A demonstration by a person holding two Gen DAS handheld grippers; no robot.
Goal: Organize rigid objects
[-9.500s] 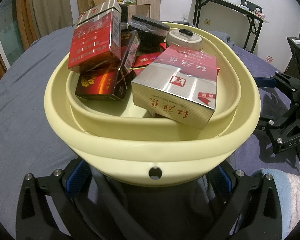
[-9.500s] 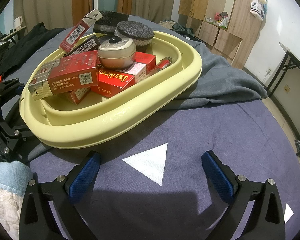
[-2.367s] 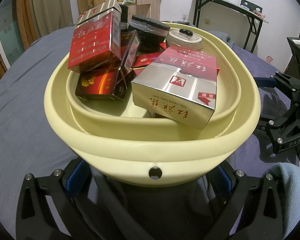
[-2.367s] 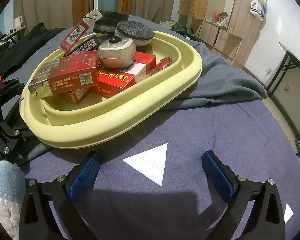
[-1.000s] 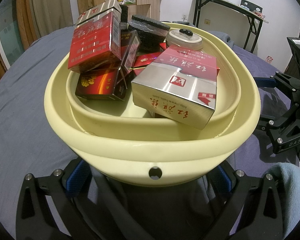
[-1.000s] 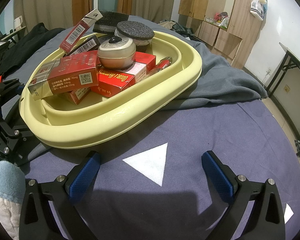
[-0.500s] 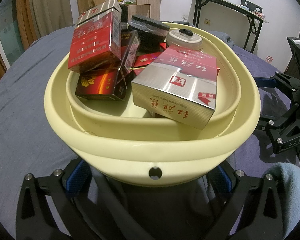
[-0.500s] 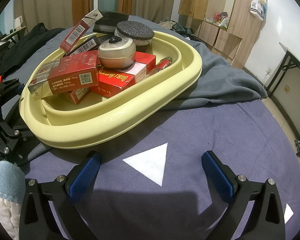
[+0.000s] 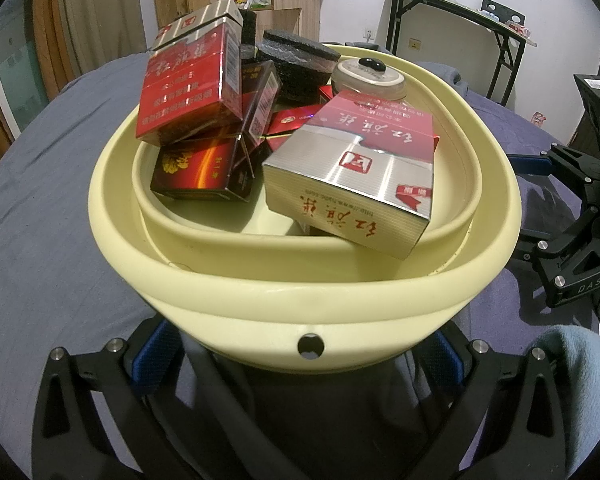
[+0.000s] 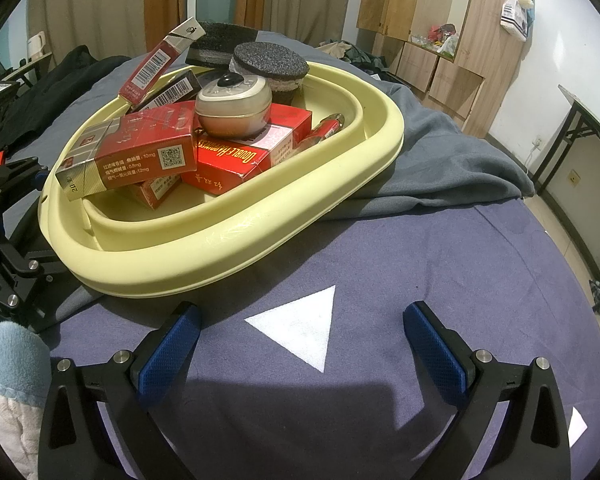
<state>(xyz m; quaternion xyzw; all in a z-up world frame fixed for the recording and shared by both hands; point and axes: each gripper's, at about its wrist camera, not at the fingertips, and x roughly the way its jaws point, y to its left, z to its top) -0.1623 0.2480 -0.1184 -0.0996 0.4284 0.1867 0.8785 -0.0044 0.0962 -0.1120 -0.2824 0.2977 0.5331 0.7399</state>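
Blue-grey cloth (image 10: 440, 248) covers the desk, with a white triangle mark (image 10: 300, 326) just ahead of the right gripper (image 10: 300, 344), whose jaws stand wide apart and empty. Yellow basin (image 9: 300, 304) sits near the left gripper (image 9: 300, 356), its rim over the gap between the spread, empty jaws. Piled inside: red cigarette packs, the silver-topped pack (image 9: 352, 184) leaning on the near inner rim, a cream jar (image 10: 234, 110) perched on a red box (image 10: 252, 148). Judgement: take the topmost loose piece first, lifting straight up, since the stack looks ready to slide.
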